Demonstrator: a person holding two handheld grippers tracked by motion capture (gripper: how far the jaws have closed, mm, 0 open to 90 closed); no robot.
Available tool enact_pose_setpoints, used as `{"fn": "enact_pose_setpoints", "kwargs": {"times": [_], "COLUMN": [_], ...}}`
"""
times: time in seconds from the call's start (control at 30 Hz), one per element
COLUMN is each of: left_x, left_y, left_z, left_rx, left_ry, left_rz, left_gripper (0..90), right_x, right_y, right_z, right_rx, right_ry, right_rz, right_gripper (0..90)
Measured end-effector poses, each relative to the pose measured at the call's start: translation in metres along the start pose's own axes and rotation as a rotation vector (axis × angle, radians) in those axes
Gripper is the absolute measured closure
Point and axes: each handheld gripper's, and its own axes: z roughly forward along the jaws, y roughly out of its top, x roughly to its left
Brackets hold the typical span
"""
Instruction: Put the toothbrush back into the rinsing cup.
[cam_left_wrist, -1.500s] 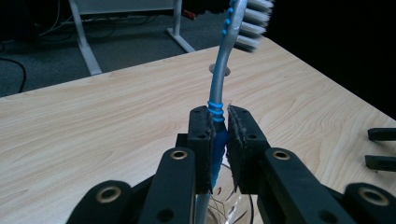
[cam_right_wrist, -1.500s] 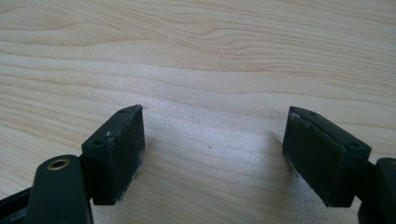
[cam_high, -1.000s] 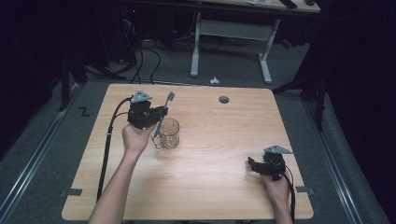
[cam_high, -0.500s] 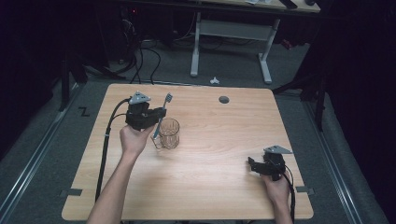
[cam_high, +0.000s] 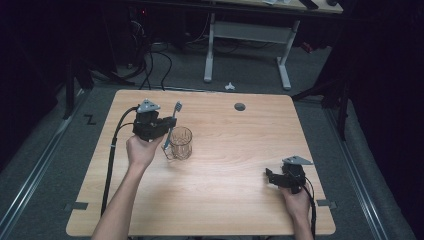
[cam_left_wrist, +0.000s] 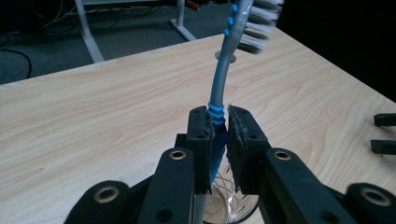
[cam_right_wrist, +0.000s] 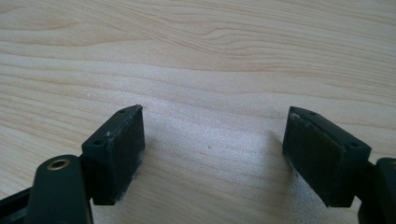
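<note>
One toothbrush (cam_left_wrist: 219, 88) is sitting clamped between the two jaws of the left gripper (cam_high: 167, 124), which is gripping it at the blue ribbed part of its grey handle. In the left gripper view the brush is rising from the jaws with its bristled head at the top, tilted toward the far side of the table, and its lower end is pointing down toward the one patterned drinking glass (cam_left_wrist: 224, 207) showing just beneath the jaws. From the high view, that glass (cam_high: 180, 142) is standing upright on the wooden table (cam_high: 225, 200), just beside the left gripper, with the toothbrush (cam_high: 172, 122) leaning above its near-left rim; whether the brush tip is inside the glass is not clear.

The right gripper (cam_high: 270, 178) is resting near the table's right front corner, well apart from the glass, its two jaws spread wide with nothing between them but bare wood. One round dark grommet (cam_high: 240, 106) is sitting in the tabletop near the far edge.
</note>
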Motion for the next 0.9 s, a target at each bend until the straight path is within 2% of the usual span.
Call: {"fn": "enact_pose_setpoints", "kwargs": {"times": [0.9], "left_x": [0.006], "left_y": [-0.012], "left_z": [-0.008], "left_rx": [0.011], "left_ry": [0.013], "left_rz": [-0.012], "left_gripper": [79.1], "right_x": [0.000], "right_y": [0.000], "right_z": [0.000], "right_rx": [0.000], "right_ry": [0.000], "right_rz": [0.000], "right_gripper": [21.2]}}
